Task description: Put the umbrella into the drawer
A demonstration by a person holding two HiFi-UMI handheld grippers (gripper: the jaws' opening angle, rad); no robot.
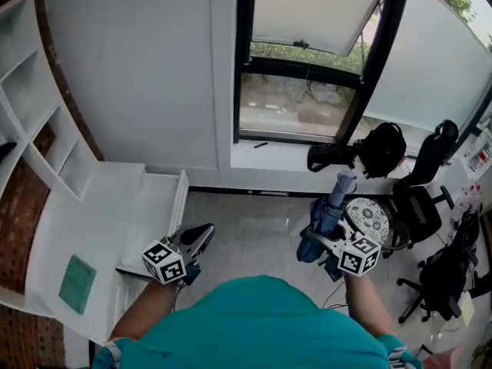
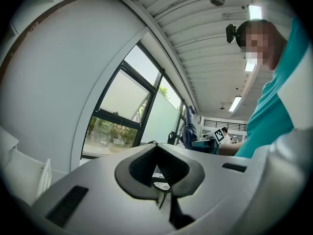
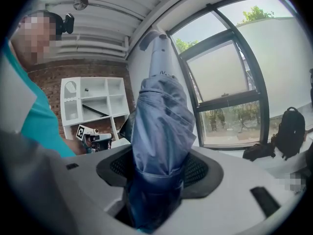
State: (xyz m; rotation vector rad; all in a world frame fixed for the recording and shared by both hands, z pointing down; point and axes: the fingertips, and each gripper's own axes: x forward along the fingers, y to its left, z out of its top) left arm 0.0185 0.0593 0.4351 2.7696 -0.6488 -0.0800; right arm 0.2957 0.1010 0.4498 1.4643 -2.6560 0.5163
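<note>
Head view: right gripper (image 1: 323,241) is clamping the umbrella (image 1: 329,210).
Left gripper (image 1: 196,241) seemingly idling closed, empty; umbrella risking snagging the drawer (image 1: 182,198) wall.

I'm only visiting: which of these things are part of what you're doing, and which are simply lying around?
Part of the job:
blue umbrella, clamped in the right gripper
open white drawer
left gripper, shut and empty

Lying about:
black backpack
office chair
patterned stool
green pad
</note>
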